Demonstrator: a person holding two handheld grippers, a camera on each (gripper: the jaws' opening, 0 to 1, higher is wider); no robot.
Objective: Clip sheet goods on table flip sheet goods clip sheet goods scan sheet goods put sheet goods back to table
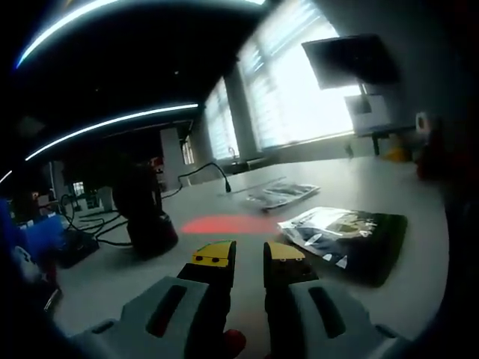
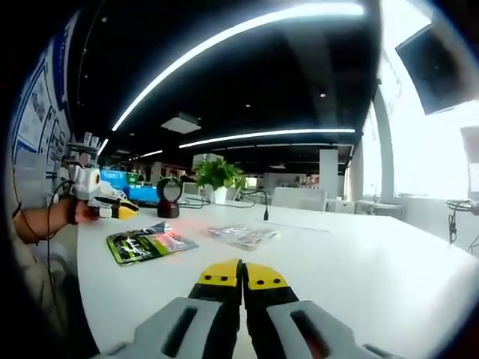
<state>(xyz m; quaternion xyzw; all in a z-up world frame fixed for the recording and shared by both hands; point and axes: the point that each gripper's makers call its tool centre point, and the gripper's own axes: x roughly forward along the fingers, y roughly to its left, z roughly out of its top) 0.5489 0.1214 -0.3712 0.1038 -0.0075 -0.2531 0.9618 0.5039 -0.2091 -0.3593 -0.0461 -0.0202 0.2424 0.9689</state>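
L gripper: yellow-tipped jaws stand a bit apart, nothing between them, hovering over the white table. Dark glossy sheet pack lies flat on table at approx 2 o'clock from the tips, near but not touching; print too glary to read. Second, clear pack lies farther off at approx 12–1 o'clock, contents blurred. Red light patch on table just ahead of jaws at 11 o'clock. Black scanner stand at 10 o'clock, top lost in shadow, cables trailing behind.

R gripper: jaw tips pressed together, holding nothing, above table. In right gripper view the green-faced sheet pack sits at 10 o'clock, clear pack at 12. L gripper appears at 9–10 o'clock, its jaws too small to judge from here.
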